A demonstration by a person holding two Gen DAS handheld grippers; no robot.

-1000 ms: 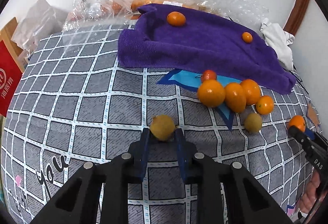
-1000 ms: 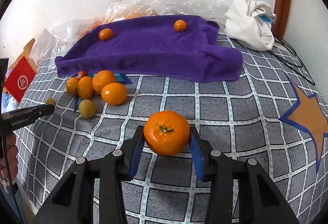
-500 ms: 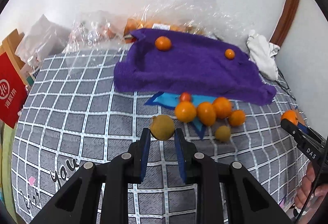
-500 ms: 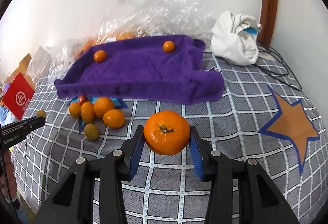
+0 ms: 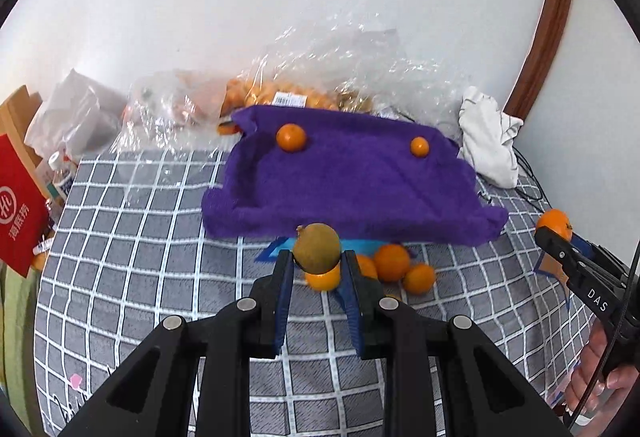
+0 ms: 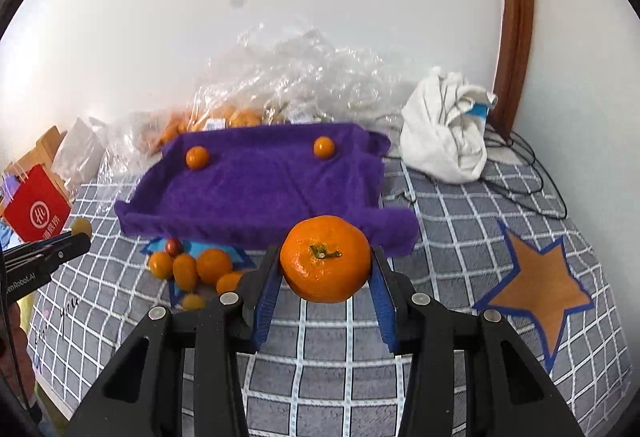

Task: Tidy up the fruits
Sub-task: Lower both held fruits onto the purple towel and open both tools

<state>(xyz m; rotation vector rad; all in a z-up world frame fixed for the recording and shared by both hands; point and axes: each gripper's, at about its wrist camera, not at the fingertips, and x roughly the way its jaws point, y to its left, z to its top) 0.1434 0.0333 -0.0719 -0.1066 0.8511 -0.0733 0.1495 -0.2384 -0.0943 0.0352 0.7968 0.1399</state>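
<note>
Lifting clear of the bed [image 5: 140, 257], both tools now carry fruit well above the checked cover, where a second ago they were low beside the pile; I judge the carry toward the towel [image 5: 352, 181] at 12 o'clock has begun. The left tool [image 5: 316, 265] is clamped on a brown-green fruit [image 5: 317, 248], pinched between its blue pads. The right tool [image 6: 325, 273] grips a mandarin [image 6: 325, 263], stem facing the camera. Two small oranges already sit on the towel's far edge. The loose pile [image 6: 192, 267] waits at 10 o'clock of the right tool, in front of the towel.
</note>
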